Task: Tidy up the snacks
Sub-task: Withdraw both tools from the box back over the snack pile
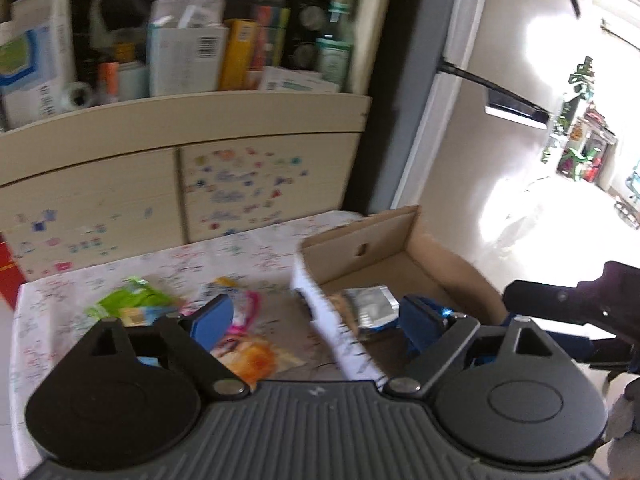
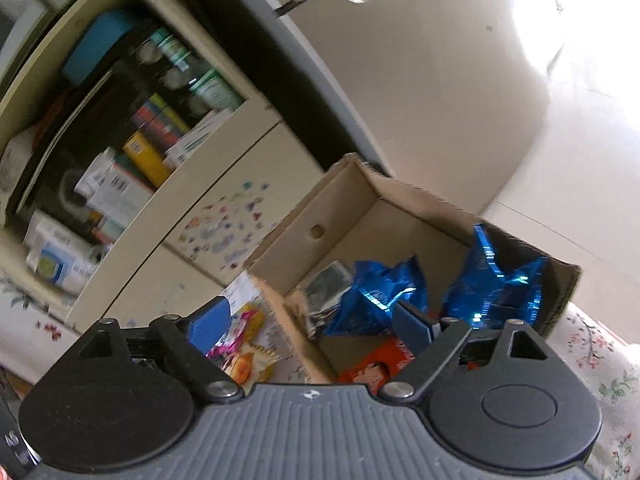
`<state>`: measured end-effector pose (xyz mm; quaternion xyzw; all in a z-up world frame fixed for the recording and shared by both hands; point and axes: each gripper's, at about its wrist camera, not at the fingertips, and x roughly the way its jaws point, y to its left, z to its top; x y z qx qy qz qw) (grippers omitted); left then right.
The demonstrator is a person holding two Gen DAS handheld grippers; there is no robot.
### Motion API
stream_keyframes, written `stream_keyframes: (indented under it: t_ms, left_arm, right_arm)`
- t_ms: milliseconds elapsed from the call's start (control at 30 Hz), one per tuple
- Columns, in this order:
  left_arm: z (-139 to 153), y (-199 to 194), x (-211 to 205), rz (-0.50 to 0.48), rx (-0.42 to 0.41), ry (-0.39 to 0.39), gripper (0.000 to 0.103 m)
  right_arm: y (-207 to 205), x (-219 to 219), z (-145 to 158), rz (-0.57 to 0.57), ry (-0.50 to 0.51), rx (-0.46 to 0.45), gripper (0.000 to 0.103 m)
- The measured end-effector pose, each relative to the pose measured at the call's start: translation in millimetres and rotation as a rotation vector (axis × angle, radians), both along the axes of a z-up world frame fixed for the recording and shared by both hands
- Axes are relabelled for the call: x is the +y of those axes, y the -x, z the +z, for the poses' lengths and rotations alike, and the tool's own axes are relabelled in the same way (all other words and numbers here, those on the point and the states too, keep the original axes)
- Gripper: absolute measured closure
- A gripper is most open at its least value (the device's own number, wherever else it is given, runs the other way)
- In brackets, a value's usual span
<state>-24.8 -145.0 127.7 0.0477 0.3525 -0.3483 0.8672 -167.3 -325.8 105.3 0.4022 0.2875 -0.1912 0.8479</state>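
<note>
Your left gripper [image 1: 316,322] is spread wide with nothing between its fingers, straddling the near wall of the cardboard box [image 1: 360,246]. Your right gripper [image 2: 310,324] is just as wide and holds nothing, hovering over the box. Inside the box lie two blue packets [image 2: 376,296], a silver packet [image 2: 326,284] and an orange one [image 2: 370,372]. Left of the box, a green packet [image 1: 132,300] and a pink-and-orange packet [image 1: 248,354] lie on the table [image 1: 60,292].

No legible text

We see a barcode on a white box [image 1: 188,60] at ten o'clock; its lettering blurs.
</note>
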Motion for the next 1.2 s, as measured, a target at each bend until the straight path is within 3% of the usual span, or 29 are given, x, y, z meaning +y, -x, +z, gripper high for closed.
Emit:
stream_keyframes:
  t_ms: [567, 967, 1200]
  left_arm:
    - [-5, -32, 89, 0.160, 0.050, -0.018, 0.011]
    - [-42, -49, 123, 0.228, 0.124, -0.085, 0.010]
    - [-70, -55, 130, 0.261, 0.225, -0.115, 0.010]
  right_arm:
    - [-38, 56, -6, 0.250, 0.080, 0.042, 0.010]
    - [-68, 106, -39, 0.434, 0.100, 0.134, 0.010]
    - [-85, 136, -62, 0.532, 0.140, 0.187, 0.010]
